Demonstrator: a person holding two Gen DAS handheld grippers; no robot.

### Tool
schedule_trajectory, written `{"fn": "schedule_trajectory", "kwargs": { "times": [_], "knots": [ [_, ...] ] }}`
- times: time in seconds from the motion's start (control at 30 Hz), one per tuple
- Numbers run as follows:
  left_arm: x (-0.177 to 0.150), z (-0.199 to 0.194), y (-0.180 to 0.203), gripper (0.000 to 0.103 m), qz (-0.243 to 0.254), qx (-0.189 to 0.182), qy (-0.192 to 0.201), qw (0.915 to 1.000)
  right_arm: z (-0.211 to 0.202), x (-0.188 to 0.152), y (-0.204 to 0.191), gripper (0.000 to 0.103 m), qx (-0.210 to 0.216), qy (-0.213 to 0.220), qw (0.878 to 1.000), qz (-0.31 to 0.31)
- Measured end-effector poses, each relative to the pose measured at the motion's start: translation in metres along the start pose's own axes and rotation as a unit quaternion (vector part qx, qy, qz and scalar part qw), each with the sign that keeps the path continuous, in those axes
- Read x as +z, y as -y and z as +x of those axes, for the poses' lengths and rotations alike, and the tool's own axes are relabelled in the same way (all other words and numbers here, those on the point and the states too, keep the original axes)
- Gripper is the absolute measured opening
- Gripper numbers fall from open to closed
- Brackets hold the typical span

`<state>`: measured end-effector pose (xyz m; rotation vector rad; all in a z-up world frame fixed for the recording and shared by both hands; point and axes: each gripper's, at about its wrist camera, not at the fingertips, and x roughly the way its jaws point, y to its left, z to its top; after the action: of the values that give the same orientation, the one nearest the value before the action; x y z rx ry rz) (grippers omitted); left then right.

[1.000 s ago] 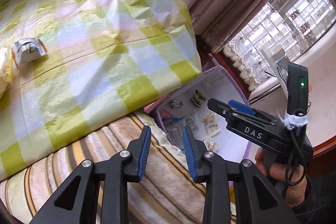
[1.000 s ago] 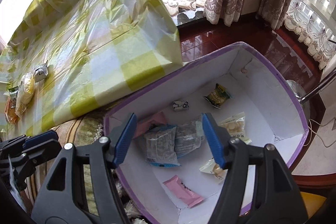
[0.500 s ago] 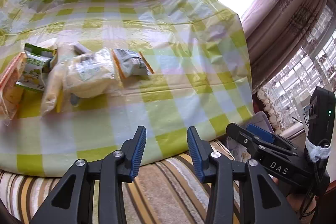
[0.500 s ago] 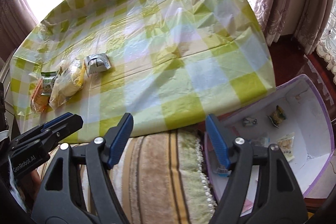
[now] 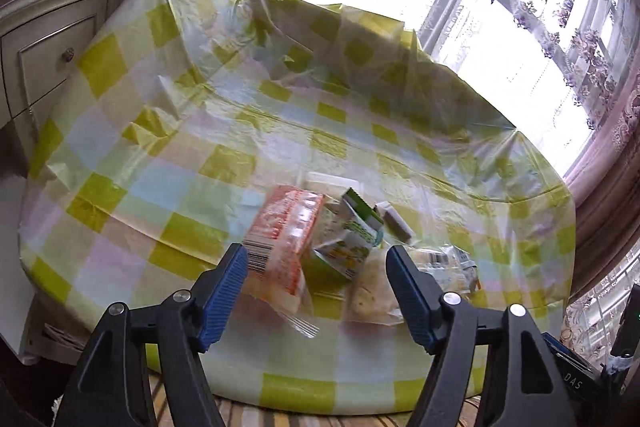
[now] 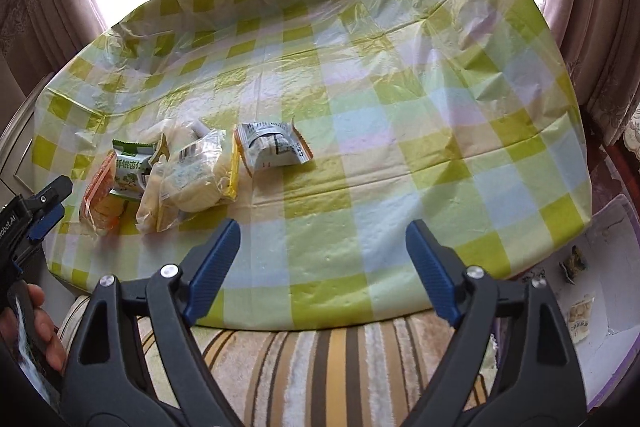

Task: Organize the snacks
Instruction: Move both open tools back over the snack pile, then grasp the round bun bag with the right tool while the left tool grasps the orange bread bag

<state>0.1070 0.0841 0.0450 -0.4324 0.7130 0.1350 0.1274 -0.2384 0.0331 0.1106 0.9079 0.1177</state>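
Several snack packets lie in a cluster on the checked tablecloth (image 6: 360, 107). An orange packet (image 5: 286, 231) and a green-and-white carton (image 5: 352, 235) lie just ahead of my left gripper (image 5: 316, 281), which is open and empty, with a pale clear bag (image 5: 376, 291) beside them. In the right wrist view the same cluster shows at the left: orange packet (image 6: 98, 193), green carton (image 6: 130, 169), pale bag (image 6: 192, 179), and a white-and-orange packet (image 6: 272, 147). My right gripper (image 6: 322, 267) is open and empty over the table's near edge.
A white box with a purple rim (image 6: 612, 339) stands low at the right and holds a few small packets (image 6: 580, 315). A striped cushion (image 6: 320, 375) lies below the table edge. A cabinet with drawers (image 5: 48, 47) stands at the left. Curtains and windows lie behind.
Both grippers have swung away from the white box toward the table. The left gripper has moved up to the snack cluster and its jaws have opened wider. The right stays open.
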Motion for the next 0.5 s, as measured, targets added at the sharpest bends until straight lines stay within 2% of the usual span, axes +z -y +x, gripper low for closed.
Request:
{"fn": "schedule_trajectory", "kwargs": {
  "times": [0.23, 0.5],
  "knots": [
    [0.009, 0.029, -0.016, 0.077, 0.026, 0.004, -0.035, 0.9990, 0.016, 0.008, -0.035, 0.092, 0.012, 0.006, 0.999, -0.029],
    [0.006, 0.057, -0.028, 0.077, 0.010, -0.007, -0.062, 0.9980, 0.037, 0.013, -0.072, 0.093, 0.020, 0.004, 0.997, -0.071]
  ]
}}
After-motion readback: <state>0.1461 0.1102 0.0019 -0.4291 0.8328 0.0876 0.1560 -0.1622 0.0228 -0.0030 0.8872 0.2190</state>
